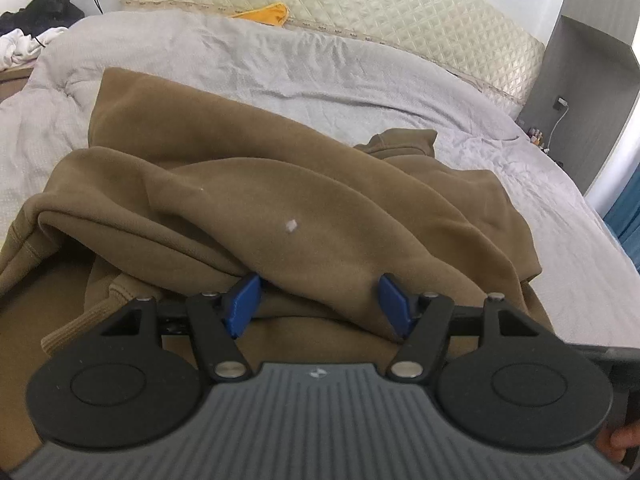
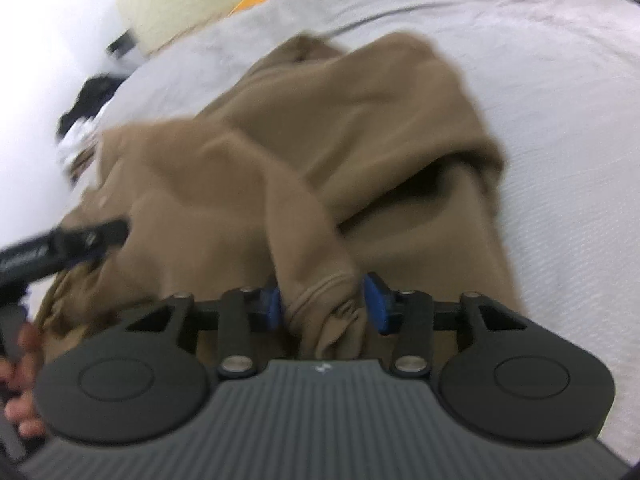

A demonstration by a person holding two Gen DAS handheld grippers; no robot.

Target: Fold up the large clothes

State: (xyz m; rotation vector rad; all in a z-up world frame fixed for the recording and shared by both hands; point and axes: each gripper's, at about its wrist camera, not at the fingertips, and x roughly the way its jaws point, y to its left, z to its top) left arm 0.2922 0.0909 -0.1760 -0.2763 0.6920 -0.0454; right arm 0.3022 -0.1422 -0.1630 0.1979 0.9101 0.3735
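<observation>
1. The bed (image 1: 360, 80) carries everything; its pale grey cover is wrinkled, and a cream quilted headboard (image 1: 360, 4) runs along the 12 o'clock edge against a white wall.
2. At 10 o'clock, one heap of dark and white clothes (image 1: 36, 28) lies beside the bed; at 12 o'clock one yellow cloth (image 1: 272, 12) rests by the headboard; at 3 o'clock stands one grey cabinet (image 1: 592, 92) with a white cable (image 1: 558, 120) hanging by it.
3. One brown garment (image 1: 280, 184), a thick sweatshirt, lies crumpled mid-bed, folded over itself.
4. The left hand-held gripper (image 1: 320, 300) has its blue fingers spread wide, with a fold of the garment bulging between them; no clamping shows.
5. The right hand-held gripper (image 2: 324, 300), in a blurred view, has a ribbed cuff (image 2: 320, 292) between its part-closed fingers; whether they pinch it cannot be told.
</observation>
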